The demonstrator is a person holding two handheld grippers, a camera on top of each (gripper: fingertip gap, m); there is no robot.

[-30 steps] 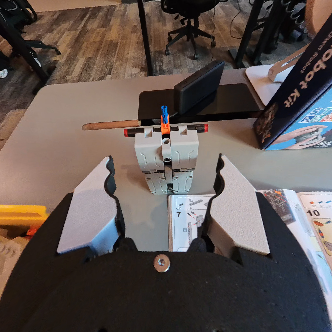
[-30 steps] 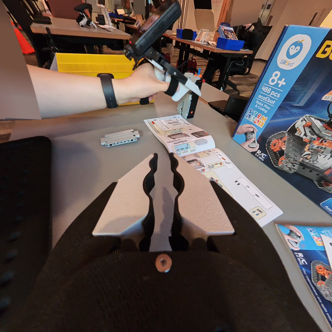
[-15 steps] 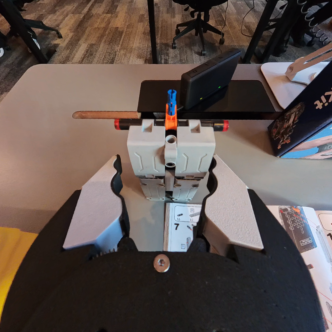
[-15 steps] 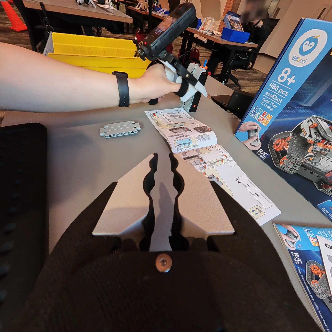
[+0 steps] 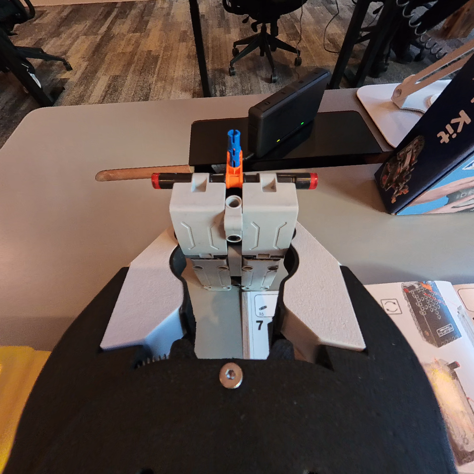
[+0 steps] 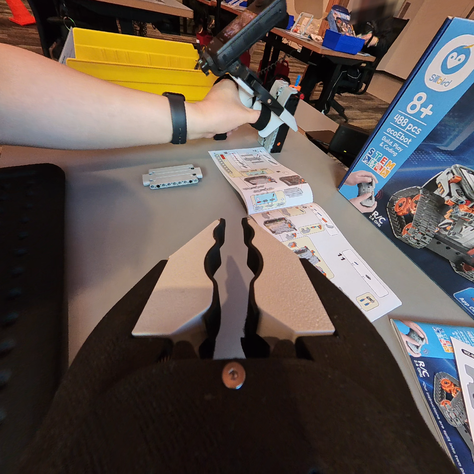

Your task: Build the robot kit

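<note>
Grey surface (image 6: 123, 230) carrying a tall blue kit box (image 6: 420, 154) along the right edge, an open instruction booklet (image 6: 295, 223) beside it and a flat grey beam plate (image 6: 172, 176) nearer the middle. Toward the far edge, a grey brick assembly (image 5: 233, 230) standing upright, black cross axle with red ends and an orange-and-blue pin on top. Left gripper (image 5: 232, 246) with jaws against both sides of that assembly; right gripper (image 6: 233, 223) empty above bare surface, jaws nearly closed, narrow gap.
</note>
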